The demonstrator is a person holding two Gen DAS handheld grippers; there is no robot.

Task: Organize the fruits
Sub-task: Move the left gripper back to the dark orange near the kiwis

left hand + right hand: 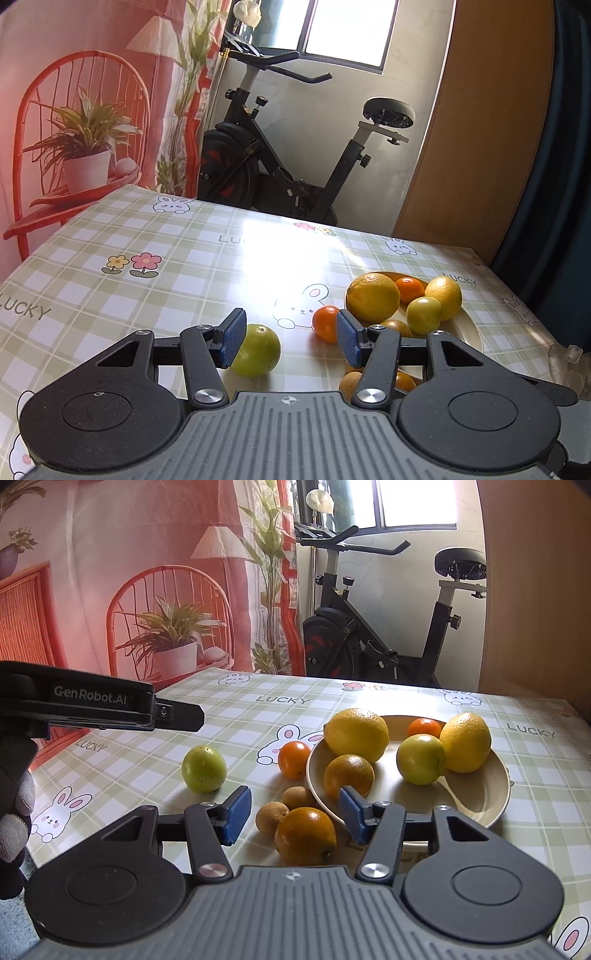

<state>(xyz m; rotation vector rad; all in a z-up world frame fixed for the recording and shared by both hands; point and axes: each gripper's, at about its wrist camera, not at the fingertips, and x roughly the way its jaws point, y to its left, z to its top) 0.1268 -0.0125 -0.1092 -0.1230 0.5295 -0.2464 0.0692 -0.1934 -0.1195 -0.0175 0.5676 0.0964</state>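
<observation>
Glossy plastic-looking tablecloth (236, 734) with strong glare; smooth matt cream plate (476, 797); dimpled lemon (356, 734) skin; smooth shiny green fruit (204, 768); matt black plastic gripper (291, 814), textured blue pads (236, 819), metal rivets.

Home: exercise bike (295, 147), bunny tablecloth (147, 240)

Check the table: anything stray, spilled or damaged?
No spill or damage visible. Several fruits lie loose on the tablecloth, outside the plate: a green fruit, a small orange, two brownish fruits and a bigger orange. The plate holds five others.
</observation>
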